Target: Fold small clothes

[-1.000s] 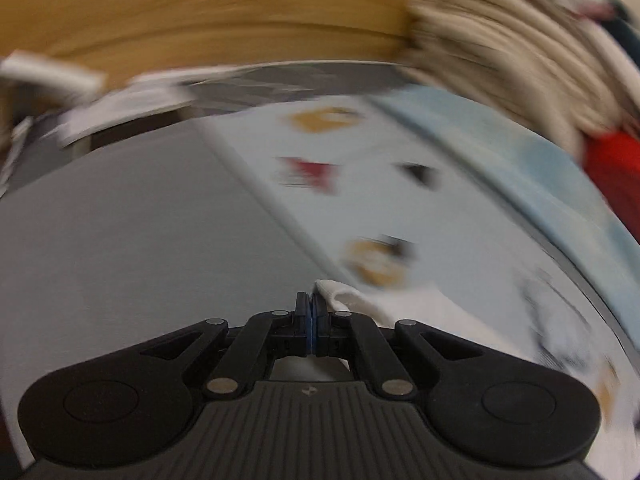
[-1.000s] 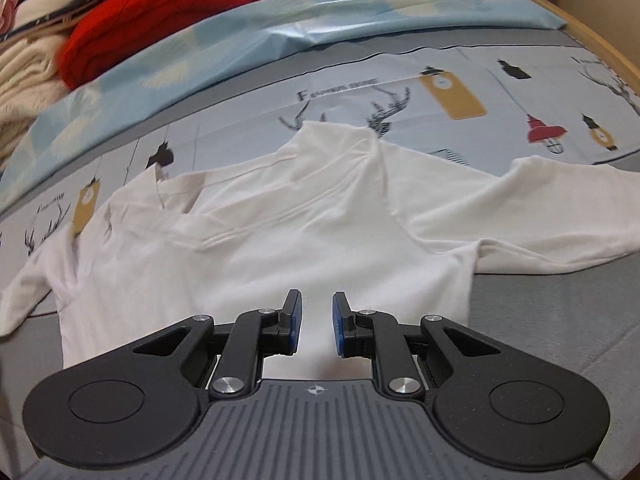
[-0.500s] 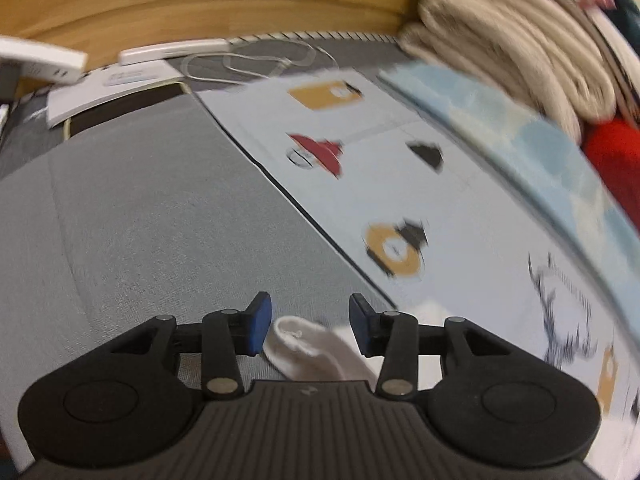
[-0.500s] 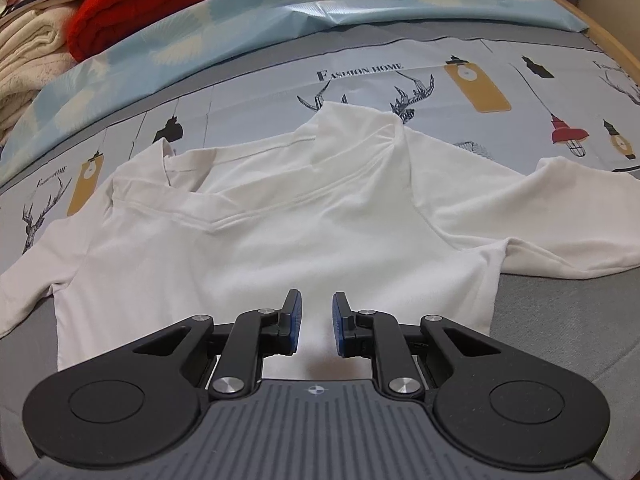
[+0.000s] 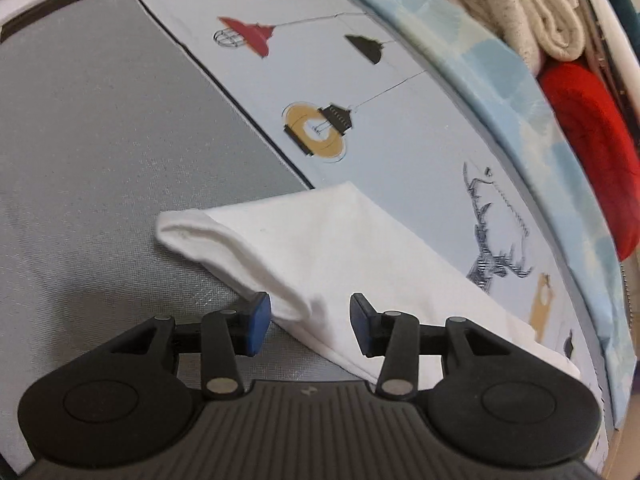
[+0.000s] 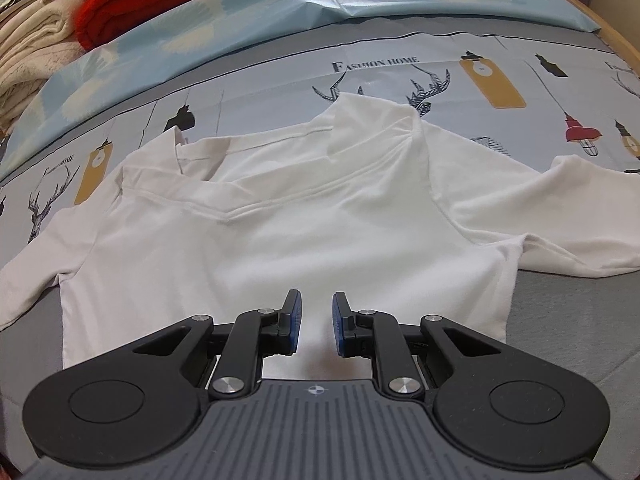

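Left tool (image 5: 308,320) gapes wide around the white shirt (image 6: 280,216) sleeve (image 5: 240,240); right tool (image 6: 316,320) stands narrow, seemingly empty. A shallow pinch could drop the sleeve mid-fold.

A white long-sleeved cotton shirt (image 6: 304,216) lies spread flat on the pale blue lamp-and-deer printed sheet (image 6: 500,52), its lower hem and one sleeve end (image 5: 188,228) reaching over that sheet's near edge onto the grey woven bed cover (image 5: 100,128). Behind the shirt, along the sheet's far edge, runs a light blue cloud-patterned folded cloth (image 6: 248,12). At the far left corner, behind that cloth, a red knitted garment (image 6: 120,8) rests beside a stack of cream folded knitwear (image 6: 32,52).
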A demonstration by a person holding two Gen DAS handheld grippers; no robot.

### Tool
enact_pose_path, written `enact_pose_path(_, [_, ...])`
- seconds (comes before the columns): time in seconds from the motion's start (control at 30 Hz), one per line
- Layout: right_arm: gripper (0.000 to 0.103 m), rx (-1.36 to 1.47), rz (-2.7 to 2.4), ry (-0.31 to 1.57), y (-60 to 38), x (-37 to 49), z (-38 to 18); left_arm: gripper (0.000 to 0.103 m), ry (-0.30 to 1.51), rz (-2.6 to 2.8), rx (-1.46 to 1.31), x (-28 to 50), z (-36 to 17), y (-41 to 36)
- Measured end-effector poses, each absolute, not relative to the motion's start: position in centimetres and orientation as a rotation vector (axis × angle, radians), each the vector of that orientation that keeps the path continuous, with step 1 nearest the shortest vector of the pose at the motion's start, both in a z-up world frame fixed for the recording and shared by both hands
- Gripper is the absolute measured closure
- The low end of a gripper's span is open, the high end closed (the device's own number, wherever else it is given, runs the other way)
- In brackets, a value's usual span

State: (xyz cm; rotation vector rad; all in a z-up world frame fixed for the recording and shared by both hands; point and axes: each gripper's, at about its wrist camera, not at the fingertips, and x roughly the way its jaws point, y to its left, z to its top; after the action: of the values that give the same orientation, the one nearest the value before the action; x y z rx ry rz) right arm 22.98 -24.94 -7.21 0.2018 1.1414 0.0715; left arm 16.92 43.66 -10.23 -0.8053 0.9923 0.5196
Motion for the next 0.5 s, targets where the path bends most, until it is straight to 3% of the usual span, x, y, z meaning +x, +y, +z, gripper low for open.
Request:
enact_pose_path(0.07, [0.086,0.201,0.071,1.144,-24.8,23.0,-7.3,0.083,1.009,0.542,-0.775,17.3,-10.6,43.6])
enact_pose_path(0.1, [0.086,0.201,0.070,1.145,-24.7,23.0,-7.3,0.102,1.011,0.556,-0.766,17.4,-10.6,43.8])
enact_pose_path(0.2, [0.086,0.203,0.071,1.152,-24.6,23.0,-7.5,0.103,0.895,0.602,-0.775,16.6,-9.4,45.3])
enact_pose_path(0.3, [0.086,0.201,0.073,1.154,-24.3,23.1,-7.6,0.102,0.568,0.665,-0.790,14.1,-6.2,47.5])
enact_pose_path(0.37, [0.086,0.199,0.072,1.152,-24.3,23.1,-7.5,0.092,0.484,0.710,-0.818,12.7,-5.2,48.2])
enact_pose_path(0.43, [0.086,0.202,0.074,1.152,-24.3,23.0,-7.5,0.071,0.517,0.670,-0.816,12.8,-5.2,48.1])
enact_pose_path(0.5, [0.086,0.199,0.078,1.151,-24.3,23.0,-7.5,0.071,0.573,0.648,-0.739,13.7,-5.4,47.2])
